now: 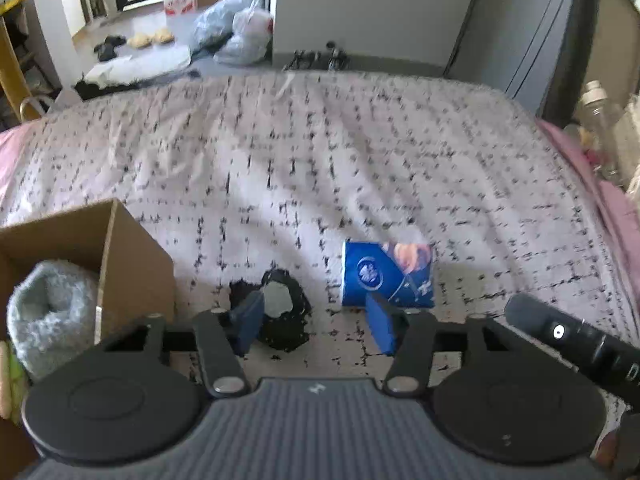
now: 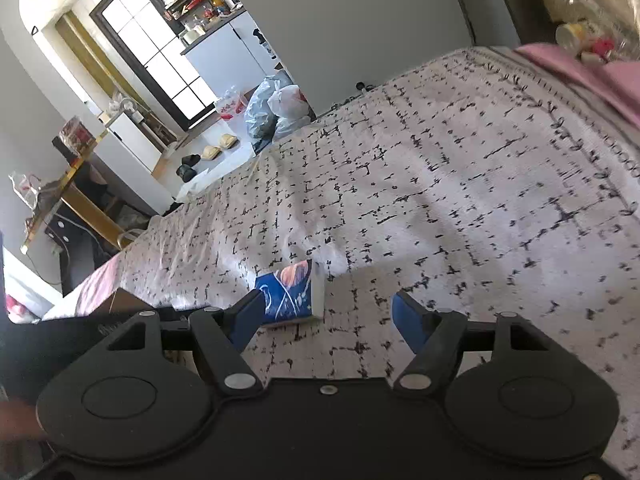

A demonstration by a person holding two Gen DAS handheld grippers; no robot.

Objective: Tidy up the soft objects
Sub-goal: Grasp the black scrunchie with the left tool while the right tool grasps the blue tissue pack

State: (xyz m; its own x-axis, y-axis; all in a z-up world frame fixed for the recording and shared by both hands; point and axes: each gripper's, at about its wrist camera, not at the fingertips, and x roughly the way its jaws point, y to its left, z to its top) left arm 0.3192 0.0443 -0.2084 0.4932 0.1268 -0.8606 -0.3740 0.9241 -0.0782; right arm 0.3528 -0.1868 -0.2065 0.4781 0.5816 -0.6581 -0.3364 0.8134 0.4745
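A black soft object [image 1: 286, 328] with a grey patch lies on the bedspread between the fingers of my left gripper [image 1: 316, 320]. It lies against the left finger and well apart from the right one, so the jaws stand open. A blue printed tissue pack [image 1: 388, 274] lies just beyond the right finger. In the right wrist view the same pack [image 2: 290, 294] lies just ahead of my right gripper [image 2: 326, 320], close to its left finger, and the jaws are open with nothing pressed between them. The right gripper's black body [image 1: 572, 340] reaches in from the right.
An open cardboard box [image 1: 132, 264] stands at the left on the bed with a grey fluffy item [image 1: 48, 312] inside. The patterned bedspread [image 1: 320, 160] stretches ahead, with a pink sheet [image 1: 616, 208] at its edge. Bottles [image 1: 596, 112] stand beyond the right side. Plastic bags [image 1: 240, 32] sit on the floor.
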